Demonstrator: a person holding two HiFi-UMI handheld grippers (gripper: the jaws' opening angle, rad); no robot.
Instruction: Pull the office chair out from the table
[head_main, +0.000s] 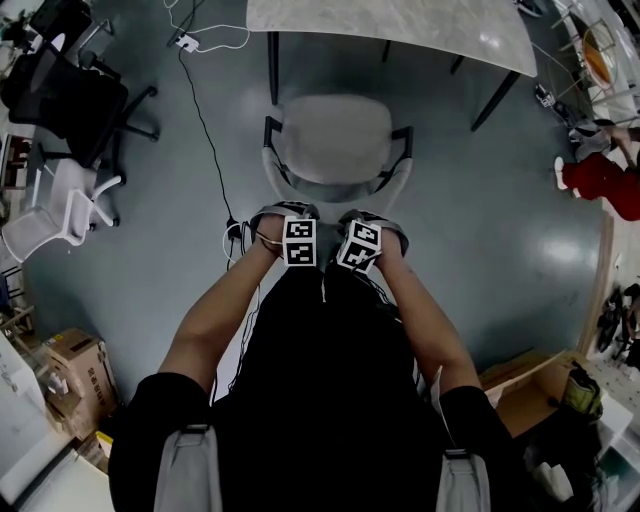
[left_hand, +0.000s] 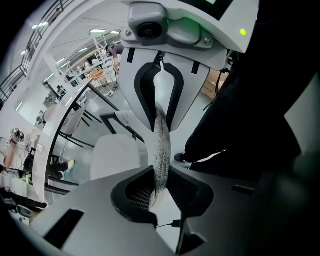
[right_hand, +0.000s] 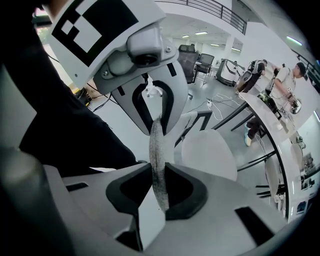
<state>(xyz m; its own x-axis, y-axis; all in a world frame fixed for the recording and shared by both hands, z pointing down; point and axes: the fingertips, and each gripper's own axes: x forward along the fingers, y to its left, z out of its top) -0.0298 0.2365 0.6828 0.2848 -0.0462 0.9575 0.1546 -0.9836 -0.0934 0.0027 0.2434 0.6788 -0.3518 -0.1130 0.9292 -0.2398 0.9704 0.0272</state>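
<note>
The only print we can make out is the black-and-white square pattern on the marker cubes (head_main: 300, 241); no words are readable on them.

The pale grey office chair with dark armrests (head_main: 335, 140) stands on the grey floor (head_main: 480, 230) just in front of us. Its seat faces the marble-topped table with black legs (head_main: 400, 25), and its back is turned to us. The chair's front-to-back line runs straight away from us toward the table. The seat's front edge lies near the table edge, apart from it.

Our left gripper (head_main: 287, 215) and right gripper (head_main: 372, 222) point steeply down, side by side. Each has its jaws narrowed onto the grey mesh top edge of the backrest (left_hand: 161, 145), which runs between the pads in both gripper views.

A black cable (head_main: 205, 130) trails across the floor to the chair's left.
</note>
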